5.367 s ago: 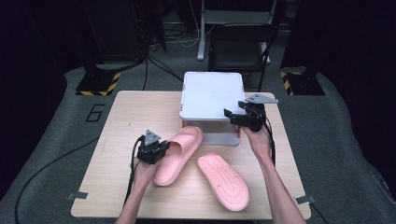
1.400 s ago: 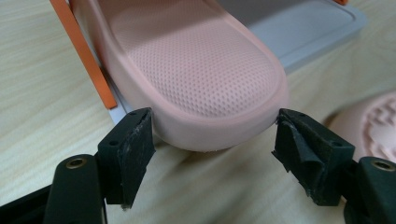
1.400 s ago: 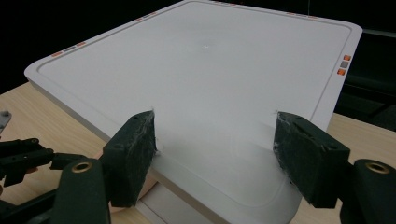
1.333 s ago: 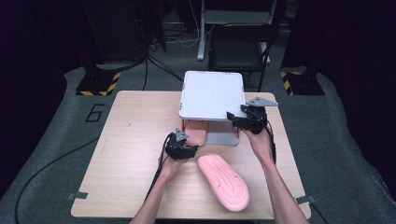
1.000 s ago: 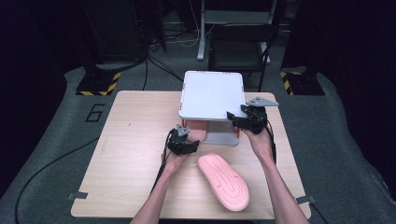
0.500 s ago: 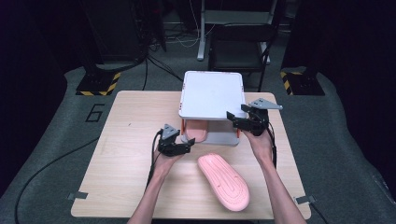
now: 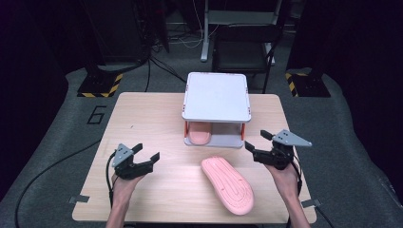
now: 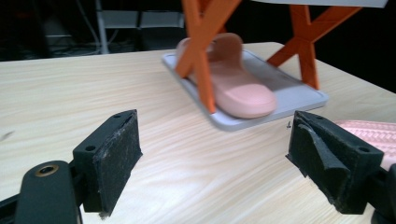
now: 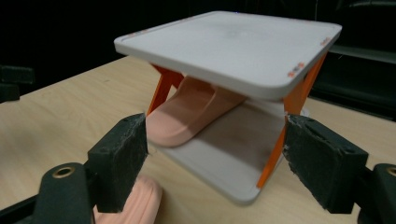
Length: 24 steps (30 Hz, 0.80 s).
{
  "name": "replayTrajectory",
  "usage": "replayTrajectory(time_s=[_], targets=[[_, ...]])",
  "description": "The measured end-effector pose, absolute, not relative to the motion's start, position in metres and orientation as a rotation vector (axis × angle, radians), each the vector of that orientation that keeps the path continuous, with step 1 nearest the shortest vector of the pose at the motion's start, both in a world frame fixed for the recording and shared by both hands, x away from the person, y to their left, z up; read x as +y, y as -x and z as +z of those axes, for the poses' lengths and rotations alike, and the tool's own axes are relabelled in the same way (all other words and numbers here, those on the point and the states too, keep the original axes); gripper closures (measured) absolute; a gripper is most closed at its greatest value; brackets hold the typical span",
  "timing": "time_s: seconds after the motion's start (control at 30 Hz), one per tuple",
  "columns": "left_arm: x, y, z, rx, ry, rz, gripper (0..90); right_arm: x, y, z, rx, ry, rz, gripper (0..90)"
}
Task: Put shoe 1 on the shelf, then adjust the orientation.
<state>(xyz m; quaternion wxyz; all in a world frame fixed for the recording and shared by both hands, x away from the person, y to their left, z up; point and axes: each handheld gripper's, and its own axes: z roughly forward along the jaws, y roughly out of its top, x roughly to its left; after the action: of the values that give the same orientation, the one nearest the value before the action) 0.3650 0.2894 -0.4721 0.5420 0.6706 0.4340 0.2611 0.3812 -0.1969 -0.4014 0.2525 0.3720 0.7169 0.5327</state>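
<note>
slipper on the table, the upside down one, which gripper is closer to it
Right. The right gripper is open just off the slipper's far right side, near the rack. The left gripper is open farther off, across bare table to its left.

Left claw released slipper on rack; both claws withdrawn.
</note>
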Motion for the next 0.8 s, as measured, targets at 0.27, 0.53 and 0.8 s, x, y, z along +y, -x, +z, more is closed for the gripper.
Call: replayTrajectory(time_s=[0.27,0.53,0.8], targets=[[0.297,-0.353,-0.467,1.018,-1.571,0.66,16.4,-0.197,-0.348,-0.427,2.046,-0.997,1.463,21.0],[0.294,-0.354,-0.457,0.998,-1.559,0.677,16.5,-0.174,-0.341,-0.445,2.179,-0.922,1.437,20.5],[0.293,-0.352,-0.451,0.994,-1.522,0.711,16.5,-0.168,-0.338,-0.461,2.305,-0.915,1.355,20.4]])
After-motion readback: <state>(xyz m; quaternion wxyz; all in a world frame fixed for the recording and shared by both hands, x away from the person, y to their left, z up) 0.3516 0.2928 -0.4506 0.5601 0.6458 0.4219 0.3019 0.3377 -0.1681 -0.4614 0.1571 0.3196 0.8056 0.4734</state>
